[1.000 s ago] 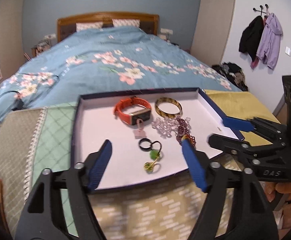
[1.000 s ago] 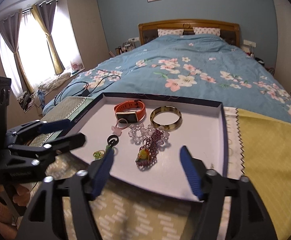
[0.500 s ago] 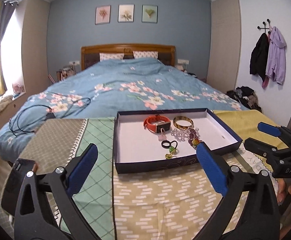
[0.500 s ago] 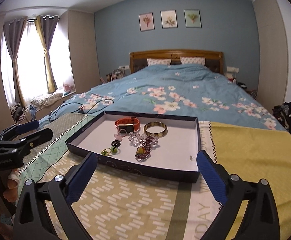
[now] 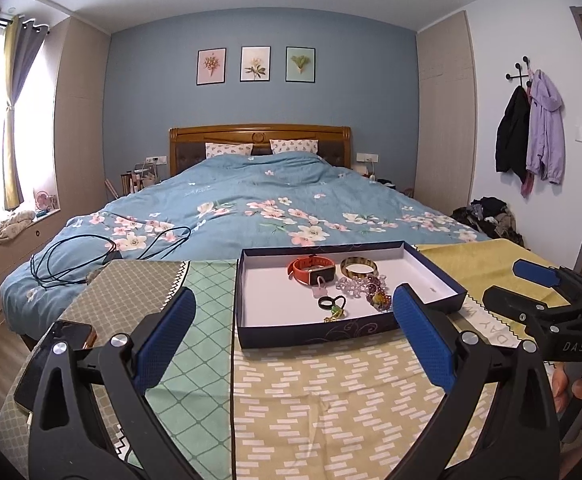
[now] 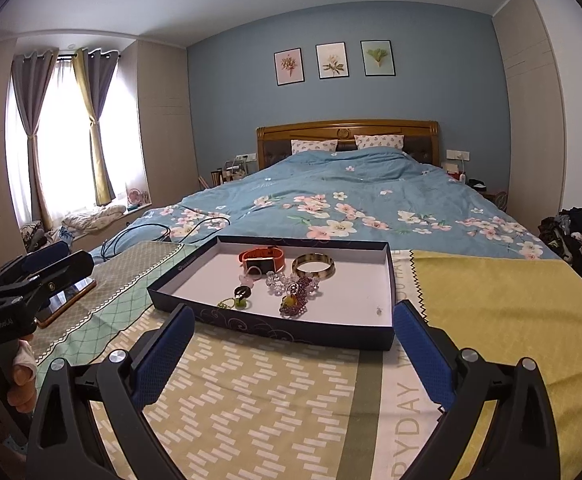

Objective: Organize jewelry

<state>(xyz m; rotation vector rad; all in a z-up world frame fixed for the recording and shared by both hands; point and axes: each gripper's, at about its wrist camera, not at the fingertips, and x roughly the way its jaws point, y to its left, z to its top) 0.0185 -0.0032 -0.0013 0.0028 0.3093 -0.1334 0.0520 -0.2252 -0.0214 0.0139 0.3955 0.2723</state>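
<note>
A dark blue box tray (image 5: 315, 334) (image 6: 291, 330) with a white floor stands on the patterned cloth. In it lie an orange watch (image 5: 311, 271) (image 6: 261, 258), a gold bangle (image 5: 358, 267) (image 6: 314, 266), clear beads (image 5: 351, 283) (image 6: 277, 280), purple beads (image 5: 379, 296) (image 6: 297, 302), a black ring (image 5: 326, 302) (image 6: 243, 291) and a green-gold charm (image 5: 335, 314) (image 6: 233, 303). My left gripper (image 5: 291, 336) is open and empty, held back from the tray's near wall. My right gripper (image 6: 291, 350) is open and empty, also short of the tray.
A phone (image 5: 57, 354) (image 6: 65, 300) lies on the cloth at the left. A bed with a blue floral cover (image 5: 251, 208) lies behind the tray, with black cables (image 5: 91, 252) on it. Yellow cloth (image 6: 511, 312) covers the right side.
Both grippers have pulled back and up from over the tray and opened wider. The tray now sits farther ahead of them; the jewelry has not moved.
</note>
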